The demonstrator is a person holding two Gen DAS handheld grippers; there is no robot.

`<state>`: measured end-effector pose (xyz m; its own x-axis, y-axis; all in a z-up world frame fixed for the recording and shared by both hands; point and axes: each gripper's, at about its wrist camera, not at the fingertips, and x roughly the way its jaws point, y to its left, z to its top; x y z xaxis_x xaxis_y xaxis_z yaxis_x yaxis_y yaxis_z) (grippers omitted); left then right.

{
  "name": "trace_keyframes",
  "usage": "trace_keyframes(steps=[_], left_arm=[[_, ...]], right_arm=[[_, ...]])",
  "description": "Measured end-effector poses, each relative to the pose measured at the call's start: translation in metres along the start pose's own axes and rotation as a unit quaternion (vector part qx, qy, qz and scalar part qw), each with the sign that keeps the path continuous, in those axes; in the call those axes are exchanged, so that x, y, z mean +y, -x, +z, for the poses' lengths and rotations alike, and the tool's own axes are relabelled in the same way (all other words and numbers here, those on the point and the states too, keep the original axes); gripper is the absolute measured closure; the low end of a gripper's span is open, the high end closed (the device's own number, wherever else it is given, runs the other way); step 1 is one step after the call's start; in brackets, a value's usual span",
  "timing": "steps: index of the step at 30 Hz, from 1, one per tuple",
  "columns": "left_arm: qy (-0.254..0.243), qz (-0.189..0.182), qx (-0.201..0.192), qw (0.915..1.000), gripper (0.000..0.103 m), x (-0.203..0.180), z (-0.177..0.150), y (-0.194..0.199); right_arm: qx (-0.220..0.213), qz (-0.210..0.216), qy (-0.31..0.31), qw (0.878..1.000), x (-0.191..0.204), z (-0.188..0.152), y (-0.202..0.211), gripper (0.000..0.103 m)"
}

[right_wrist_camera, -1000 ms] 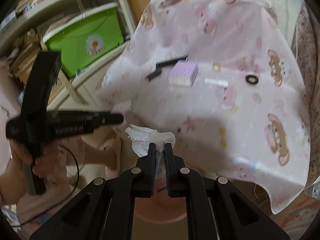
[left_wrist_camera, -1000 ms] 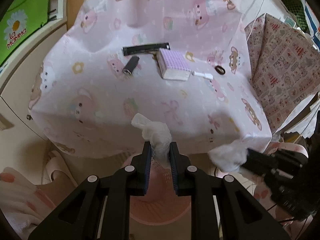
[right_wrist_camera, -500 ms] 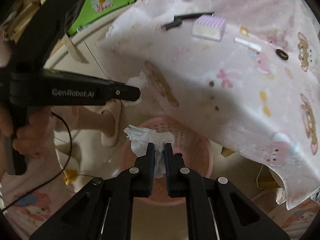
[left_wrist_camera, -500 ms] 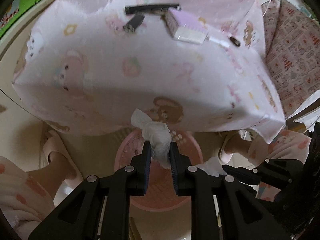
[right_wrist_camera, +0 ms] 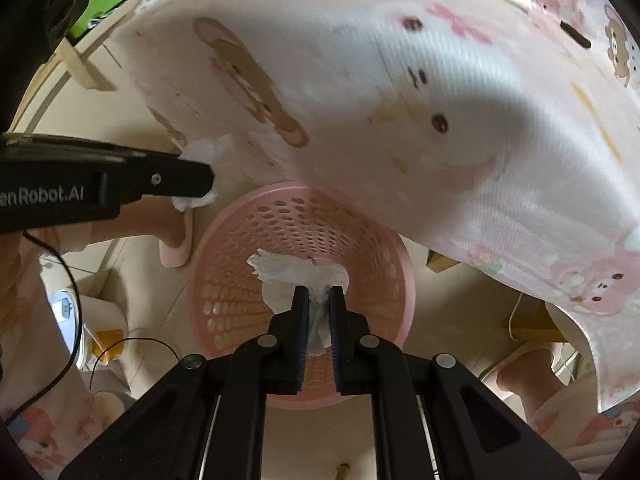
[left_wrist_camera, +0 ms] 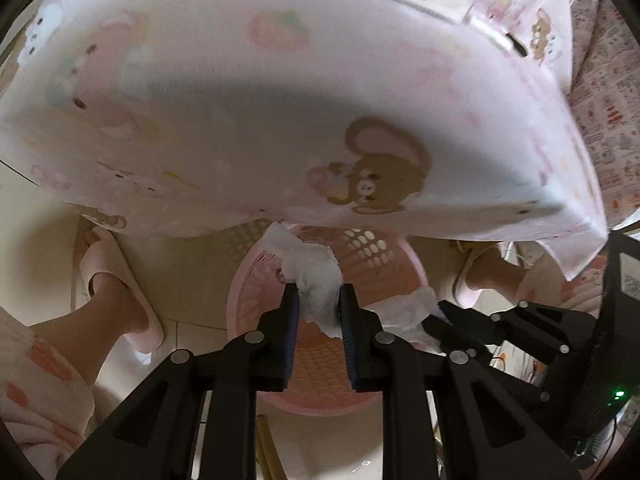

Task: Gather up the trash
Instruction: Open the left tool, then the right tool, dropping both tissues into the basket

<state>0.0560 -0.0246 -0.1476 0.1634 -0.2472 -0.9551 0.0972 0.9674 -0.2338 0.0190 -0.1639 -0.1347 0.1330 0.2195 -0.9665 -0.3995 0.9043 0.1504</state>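
The crumpled white tissue wad [left_wrist_camera: 316, 280] in the left hand-held gripper [left_wrist_camera: 319, 300] runs lengthwise along the fingers, its loose twisted end reaching up and away past the fingertips while a ragged tail hangs back between the pads. The jaws are narrowed onto it, pinching its middle. It looks soft and creased, bunched into a rough knot.

The second crumpled white tissue [right_wrist_camera: 298, 276] sits in the right hand-held gripper [right_wrist_camera: 319, 300], clamped between nearly closed jaws; its long axis lies crosswise to the fingers, fanning out leftward just beyond the tips, with a thin bluish-white strip trailing down between the pads.

Directly beyond and below both sets of fingertips stands the round pink perforated plastic basket [right_wrist_camera: 224, 220] on the pale tiled floor [left_wrist_camera: 192, 280] (both wads hang over its open mouth). Above and ahead of the grippers droops the pink cartoon-print cloth [left_wrist_camera: 280, 100] covering the bench. To the left of the left gripper, a foot in a pink slipper [left_wrist_camera: 116, 292] rests on the floor.
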Motion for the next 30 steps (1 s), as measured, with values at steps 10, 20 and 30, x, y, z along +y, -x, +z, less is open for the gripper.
trace_keyframes(steps=[10, 20, 30], left_arm=[[-0.006, 0.023, 0.044, 0.9987, 0.085, -0.006, 0.001, -0.037], [-0.005, 0.037, 0.049, 0.9981, 0.066, -0.007, 0.0, -0.042], [0.0, 0.033, 0.035, 0.9989, 0.05, -0.003, 0.001, -0.033]], right_arm=[[0.032, -0.024, -0.005, 0.999, 0.003, -0.002, -0.03, 0.093], [0.049, -0.032, -0.01, 0.998, -0.002, -0.004, -0.04, 0.077], [0.043, -0.049, -0.032, 0.997, -0.011, -0.002, -0.037, 0.054]])
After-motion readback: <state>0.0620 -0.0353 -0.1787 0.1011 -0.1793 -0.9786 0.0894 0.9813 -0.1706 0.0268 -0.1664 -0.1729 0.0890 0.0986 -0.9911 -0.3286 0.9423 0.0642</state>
